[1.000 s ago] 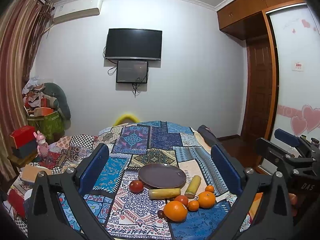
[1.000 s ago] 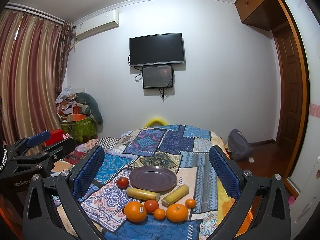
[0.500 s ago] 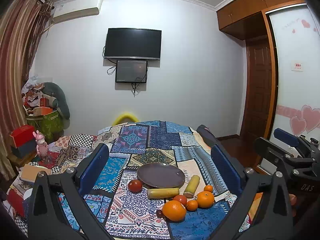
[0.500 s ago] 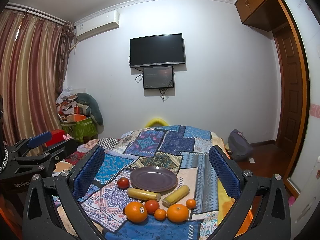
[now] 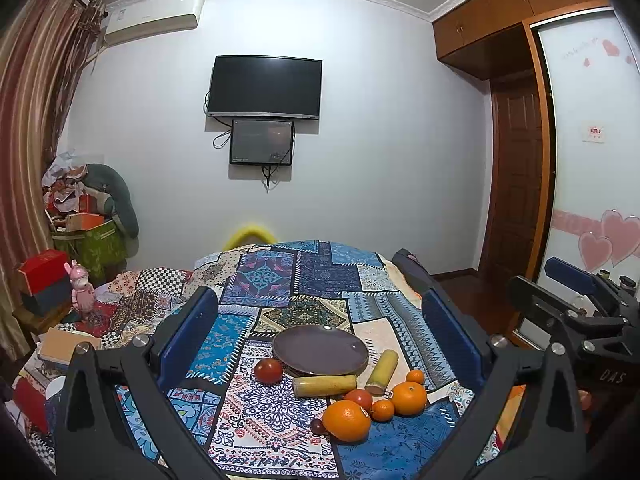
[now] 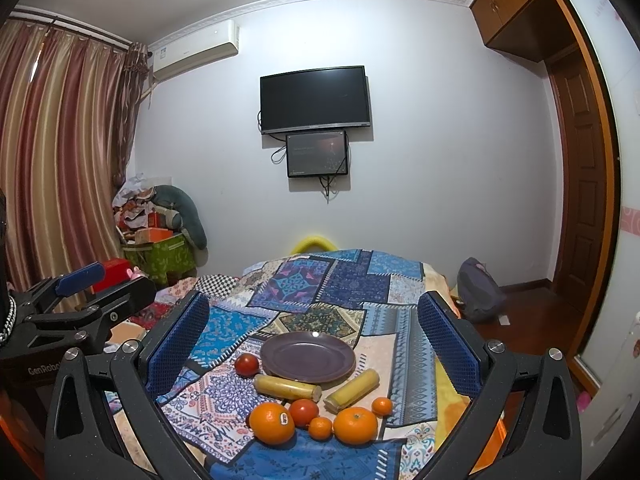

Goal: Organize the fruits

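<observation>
An empty purple plate [image 5: 320, 349] [image 6: 307, 356] lies on the patchwork cloth. In front of it lie two yellow corn pieces [image 5: 324, 385] [image 6: 287, 387], two red tomatoes [image 5: 268, 370] [image 6: 246, 364], two large oranges [image 5: 346, 420] [image 6: 272, 422] and small tangerines [image 6: 320, 428]. A small dark fruit [image 5: 318, 426] sits left of the nearest orange. My left gripper [image 5: 320, 344] is open and empty, held back above the fruit. My right gripper [image 6: 314, 344] is open and empty too, also well short of the fruit. Each gripper shows at the edge of the other's view.
The cloth-covered table [image 6: 384, 280] drops off at its right edge to a wooden floor with a dark bag [image 6: 478, 290]. Boxes, a green bin [image 5: 90, 250] and a pink toy [image 5: 82, 290] crowd the left side. A wardrobe [image 5: 592, 200] stands at the right.
Both views have shifted only slightly; the fruit and plate lie where they were and both grippers stay open.
</observation>
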`<move>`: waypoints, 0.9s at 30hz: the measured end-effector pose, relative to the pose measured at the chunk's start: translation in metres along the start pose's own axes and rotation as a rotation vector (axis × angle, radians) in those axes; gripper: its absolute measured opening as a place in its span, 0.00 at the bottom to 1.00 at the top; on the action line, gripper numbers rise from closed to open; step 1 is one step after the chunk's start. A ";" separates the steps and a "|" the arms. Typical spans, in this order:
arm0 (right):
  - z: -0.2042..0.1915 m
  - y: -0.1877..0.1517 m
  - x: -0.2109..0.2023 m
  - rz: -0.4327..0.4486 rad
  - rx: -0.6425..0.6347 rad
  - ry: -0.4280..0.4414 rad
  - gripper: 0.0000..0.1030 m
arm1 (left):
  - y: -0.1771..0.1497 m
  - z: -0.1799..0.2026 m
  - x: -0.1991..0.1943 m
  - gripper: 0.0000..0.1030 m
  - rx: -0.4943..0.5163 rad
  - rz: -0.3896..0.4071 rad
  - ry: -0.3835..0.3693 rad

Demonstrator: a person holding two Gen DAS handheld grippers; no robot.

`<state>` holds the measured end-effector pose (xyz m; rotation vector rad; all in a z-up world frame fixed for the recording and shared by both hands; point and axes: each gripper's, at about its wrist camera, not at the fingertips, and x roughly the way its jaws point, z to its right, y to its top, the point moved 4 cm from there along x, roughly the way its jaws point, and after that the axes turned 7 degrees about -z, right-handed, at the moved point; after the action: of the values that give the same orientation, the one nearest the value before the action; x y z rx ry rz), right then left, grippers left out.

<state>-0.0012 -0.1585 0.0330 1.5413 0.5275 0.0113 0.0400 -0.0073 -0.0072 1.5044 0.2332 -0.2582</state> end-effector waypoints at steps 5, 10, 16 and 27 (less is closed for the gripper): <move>0.001 -0.001 0.001 -0.004 -0.001 0.003 1.00 | 0.000 0.001 0.000 1.00 0.003 0.001 0.003; 0.002 -0.002 0.004 -0.010 0.001 0.009 1.00 | -0.001 0.001 0.002 1.00 0.000 -0.005 -0.004; 0.005 -0.008 0.009 -0.028 0.003 0.005 0.99 | -0.004 0.004 0.010 0.92 0.012 -0.031 -0.001; 0.031 -0.038 0.040 -0.167 0.024 0.027 0.68 | -0.029 0.011 0.063 0.71 0.015 -0.215 -0.046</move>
<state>0.0322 -0.1767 -0.0177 1.5181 0.6790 -0.1029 0.0913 -0.0215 -0.0538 1.4875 0.3579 -0.4669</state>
